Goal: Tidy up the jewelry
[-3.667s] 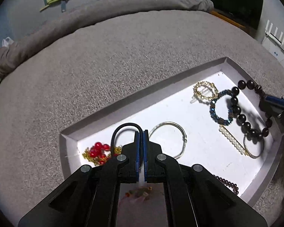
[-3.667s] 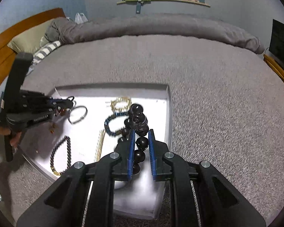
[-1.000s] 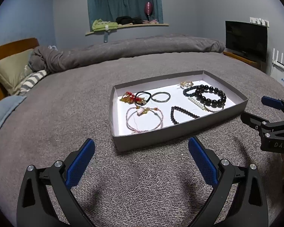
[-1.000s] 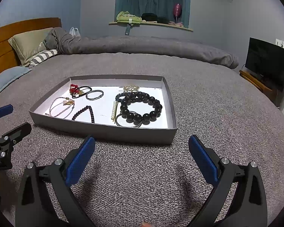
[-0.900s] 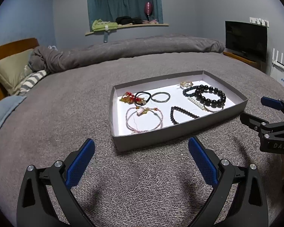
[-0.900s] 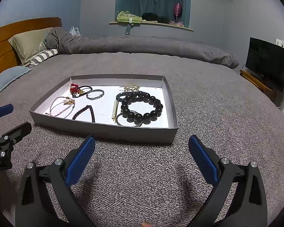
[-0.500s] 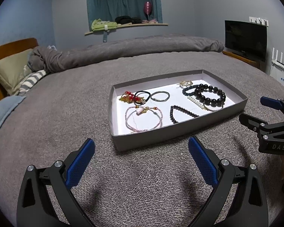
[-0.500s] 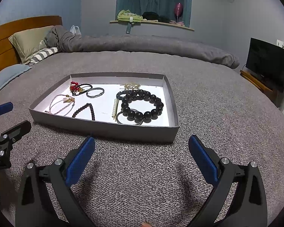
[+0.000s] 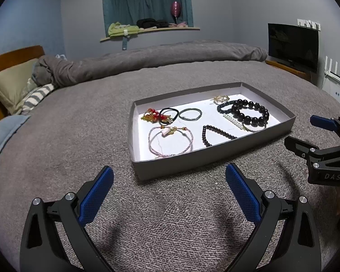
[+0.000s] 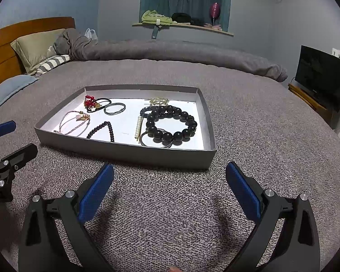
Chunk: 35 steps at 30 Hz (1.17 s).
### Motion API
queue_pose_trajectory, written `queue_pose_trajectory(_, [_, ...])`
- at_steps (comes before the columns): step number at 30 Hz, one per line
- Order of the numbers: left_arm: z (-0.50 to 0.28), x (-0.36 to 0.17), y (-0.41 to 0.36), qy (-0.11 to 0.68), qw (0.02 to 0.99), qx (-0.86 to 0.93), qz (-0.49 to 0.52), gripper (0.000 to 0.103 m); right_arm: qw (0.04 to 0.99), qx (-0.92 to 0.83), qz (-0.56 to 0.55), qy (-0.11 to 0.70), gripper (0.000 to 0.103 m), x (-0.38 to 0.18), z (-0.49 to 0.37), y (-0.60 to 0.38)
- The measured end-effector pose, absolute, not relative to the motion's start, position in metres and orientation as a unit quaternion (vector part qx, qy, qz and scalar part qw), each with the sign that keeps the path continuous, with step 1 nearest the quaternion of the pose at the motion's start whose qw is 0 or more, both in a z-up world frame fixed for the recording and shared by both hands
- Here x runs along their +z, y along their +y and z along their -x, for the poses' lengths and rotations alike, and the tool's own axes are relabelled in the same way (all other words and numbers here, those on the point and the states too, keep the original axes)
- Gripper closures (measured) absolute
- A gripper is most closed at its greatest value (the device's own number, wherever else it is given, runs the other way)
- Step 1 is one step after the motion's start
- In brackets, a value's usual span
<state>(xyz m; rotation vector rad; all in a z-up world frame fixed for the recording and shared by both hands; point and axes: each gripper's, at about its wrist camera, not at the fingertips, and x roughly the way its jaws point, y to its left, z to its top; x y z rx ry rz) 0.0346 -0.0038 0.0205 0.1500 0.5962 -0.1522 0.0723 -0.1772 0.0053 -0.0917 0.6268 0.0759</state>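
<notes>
Resting on a gray bedspread (image 10: pixel 272 136), a shallow gray tray (image 10: pixel 124 150) with a white floor holds all the jewelry, and both grippers hang in front of it with nothing in them. Seen from the right wrist, the right gripper (image 10: pixel 169 189) has its jaws spread wide, blue pads facing each other across bare blanket at 6 o'clock of the tray; the left gripper (image 9: pixel 169 189) in its own view is spread just as wide, also empty. Inside the tray, a large black bead bracelet (image 10: pixel 171 124) lies at 3 o'clock, overlapping a thin metal bangle (image 10: pixel 155 141) and touching a dark blue beaded bracelet (image 10: pixel 147 111) behind it. A short string of pearls (image 10: pixel 138 127) lies just left of the black beads, and a gold piece (image 10: pixel 159 101) sits at 1 o'clock near the far wall. A small dark bead bracelet (image 10: pixel 102 129) lies at 6 o'clock by the near wall, a pink cord bracelet (image 10: pixel 73 122) at 8 o'clock, and a red bead cluster (image 10: pixel 89 101) with a black hair tie (image 10: pixel 103 102) and a gray ring (image 10: pixel 114 108) at 10 to 11 o'clock.
</notes>
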Motion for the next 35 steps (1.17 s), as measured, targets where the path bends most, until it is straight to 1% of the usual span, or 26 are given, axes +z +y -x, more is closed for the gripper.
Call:
queue_pose_trajectory(25, [-0.0354, 0.0182, -0.0024, 0.291, 0.951, -0.074, -0.078, 0.003, 0.948, 0.038, 0.047, 0.312, 0.005, 0.0038, -0.0731, -0.177])
queue_pose_trajectory(35, [-0.0394, 0.0186, 0.0043, 0.311, 0.945, -0.076, -0.069, 0.003, 0.949, 0.035, 0.043, 0.311, 0.005, 0.0081, -0.0737, -0.1839])
